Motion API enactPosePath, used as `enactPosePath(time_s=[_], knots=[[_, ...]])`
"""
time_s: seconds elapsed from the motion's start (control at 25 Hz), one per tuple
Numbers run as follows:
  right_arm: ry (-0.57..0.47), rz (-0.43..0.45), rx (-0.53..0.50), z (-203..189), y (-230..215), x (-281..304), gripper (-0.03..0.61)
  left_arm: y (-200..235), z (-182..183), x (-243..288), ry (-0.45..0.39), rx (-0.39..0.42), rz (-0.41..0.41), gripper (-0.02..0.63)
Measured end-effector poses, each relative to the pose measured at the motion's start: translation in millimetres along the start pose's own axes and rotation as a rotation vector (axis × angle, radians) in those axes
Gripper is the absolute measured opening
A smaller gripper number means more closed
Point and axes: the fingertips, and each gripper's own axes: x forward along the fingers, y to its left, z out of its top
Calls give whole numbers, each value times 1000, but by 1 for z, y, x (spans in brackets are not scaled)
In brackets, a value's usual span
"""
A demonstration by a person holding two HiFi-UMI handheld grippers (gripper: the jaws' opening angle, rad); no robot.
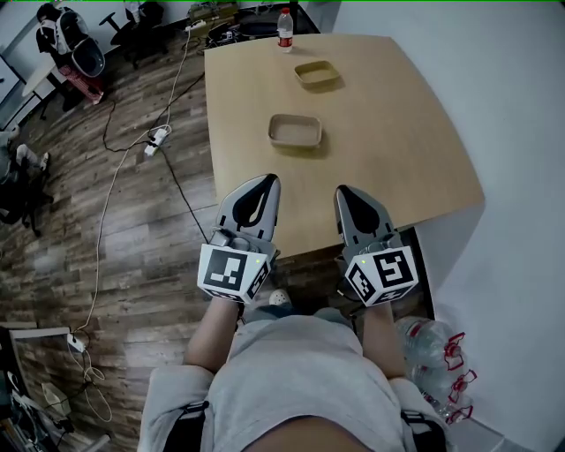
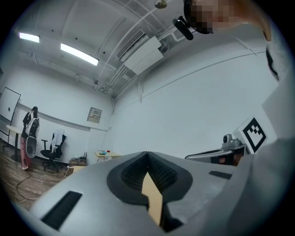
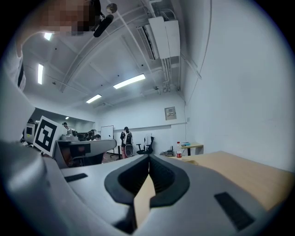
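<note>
My left gripper (image 1: pixel 267 180) and right gripper (image 1: pixel 344 191) are side by side over the near edge of a wooden table (image 1: pixel 406 159), tips pointing toward its far side. Both are shut with nothing between the jaws; the left gripper view (image 2: pixel 147 155) and right gripper view (image 3: pixel 148 158) show the pads meeting in a closed seam. Nearest ahead is a shallow beige tray (image 1: pixel 295 131), a good distance beyond the tips. A second, yellowish tray (image 1: pixel 317 73) lies farther back. A bottle with a red cap (image 1: pixel 284 30) stands at the far edge, and the bottle (image 3: pixel 178 150) shows small in the right gripper view.
A white wall runs along the table's right side. On the wooden floor to the left lie a power strip (image 1: pixel 157 138) and long cables. Office chairs (image 1: pixel 132 26) stand at the far left. A bundle of plastic bottles (image 1: pixel 433 349) sits by my right leg.
</note>
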Motion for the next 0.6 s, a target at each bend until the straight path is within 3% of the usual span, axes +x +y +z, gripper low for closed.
enactPosePath(time_s=[0.6], knots=[[30, -44, 2, -7, -24, 32, 11, 26, -16, 35, 12, -38, -19, 15]])
